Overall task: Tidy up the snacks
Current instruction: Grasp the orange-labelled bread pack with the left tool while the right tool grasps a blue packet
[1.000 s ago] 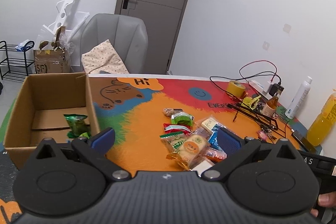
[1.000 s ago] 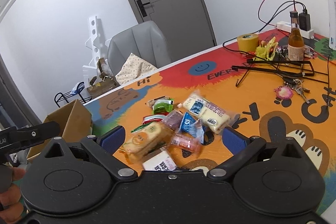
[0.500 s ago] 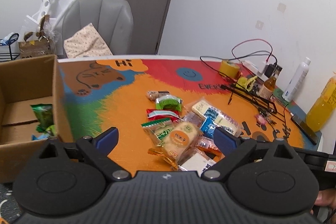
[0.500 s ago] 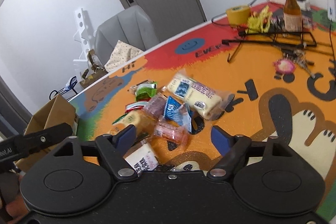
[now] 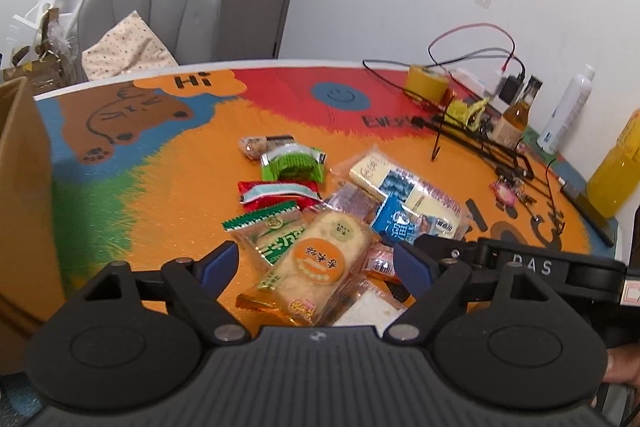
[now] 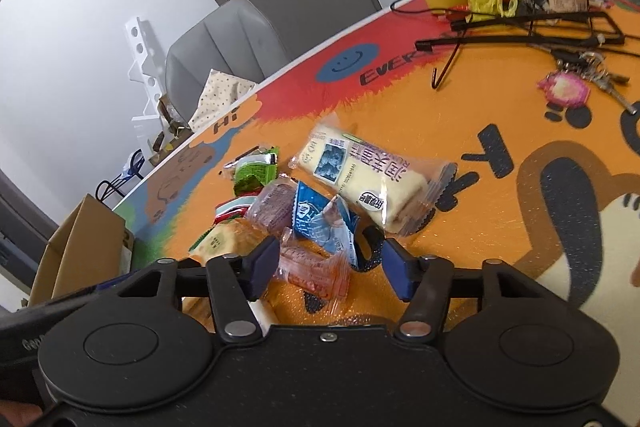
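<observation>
A pile of wrapped snacks lies on the colourful table mat. My left gripper [image 5: 316, 265] is open, its blue fingers on either side of a rice cracker pack with an orange label [image 5: 316, 267], low over the mat. My right gripper [image 6: 328, 267] is open around a small orange-pink packet [image 6: 312, 267], with a blue packet [image 6: 320, 223] and a long cream cake pack [image 6: 368, 179] just beyond. A green packet [image 5: 290, 165] and a red striped one [image 5: 276, 193] lie farther back. The cardboard box [image 5: 24, 187] stands at the left.
Tape roll [image 5: 426, 83], cables, a brown bottle [image 5: 516, 115], black hangers [image 6: 520, 27], keys [image 6: 564, 91] and a yellow drink bottle [image 5: 616, 167] crowd the right side. A grey chair [image 5: 160, 11] stands behind the table.
Both grippers moved forward and down onto the snack pile and narrowed somewhat. The left view swung right, so the box now sits at the left edge.
</observation>
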Motion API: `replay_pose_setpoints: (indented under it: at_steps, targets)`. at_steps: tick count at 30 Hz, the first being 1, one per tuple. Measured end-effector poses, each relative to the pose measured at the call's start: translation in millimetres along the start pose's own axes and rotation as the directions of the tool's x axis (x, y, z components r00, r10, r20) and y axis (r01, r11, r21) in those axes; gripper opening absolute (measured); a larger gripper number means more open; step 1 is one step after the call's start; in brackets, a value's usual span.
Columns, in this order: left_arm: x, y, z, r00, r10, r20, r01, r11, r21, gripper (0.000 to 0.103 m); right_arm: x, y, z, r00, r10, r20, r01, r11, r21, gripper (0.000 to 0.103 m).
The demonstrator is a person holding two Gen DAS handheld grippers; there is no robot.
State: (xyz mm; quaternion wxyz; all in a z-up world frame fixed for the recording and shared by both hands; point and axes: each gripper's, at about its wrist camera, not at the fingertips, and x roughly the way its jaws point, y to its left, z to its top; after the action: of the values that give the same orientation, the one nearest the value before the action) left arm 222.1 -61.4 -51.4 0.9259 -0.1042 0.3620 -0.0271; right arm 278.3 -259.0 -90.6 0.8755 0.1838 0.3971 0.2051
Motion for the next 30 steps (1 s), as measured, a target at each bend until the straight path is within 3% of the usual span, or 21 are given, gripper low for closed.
replay_pose_setpoints:
  at_steps: [9,13,16,18,19,30]
  targets:
    - [26,2,-3,0.997,0.003,-0.077,-0.002,1.0,0.02,0.06,16,7,6,1.0,-0.017,0.002,0.017,1.0,-0.027,0.057]
    - [28,8,-3,0.995,-0.002,-0.098,0.002,1.0,0.004,0.033,23,15,7,1.0,-0.024,0.006,0.024,0.998,-0.053,0.057]
    - [26,12,-3,0.996,-0.011,-0.094,0.01,1.0,-0.007,0.033,27,19,8,0.999,-0.035,0.017,0.036,0.997,-0.062,0.056]
    - [23,14,-3,0.996,-0.011,-0.086,0.009,1.0,-0.014,0.033,30,20,8,0.999,-0.044,0.011,0.045,0.997,-0.066,0.036]
    - [22,14,-2,0.997,-0.009,-0.081,0.007,1.0,-0.016,0.033,29,19,8,0.999,-0.037,0.012,0.038,0.997,-0.061,0.034]
    - [-7,16,1,1.0,0.005,-0.018,-0.006,1.0,-0.024,0.033,-2,22,3,0.998,0.005,0.059,-0.002,0.999,-0.045,0.028]
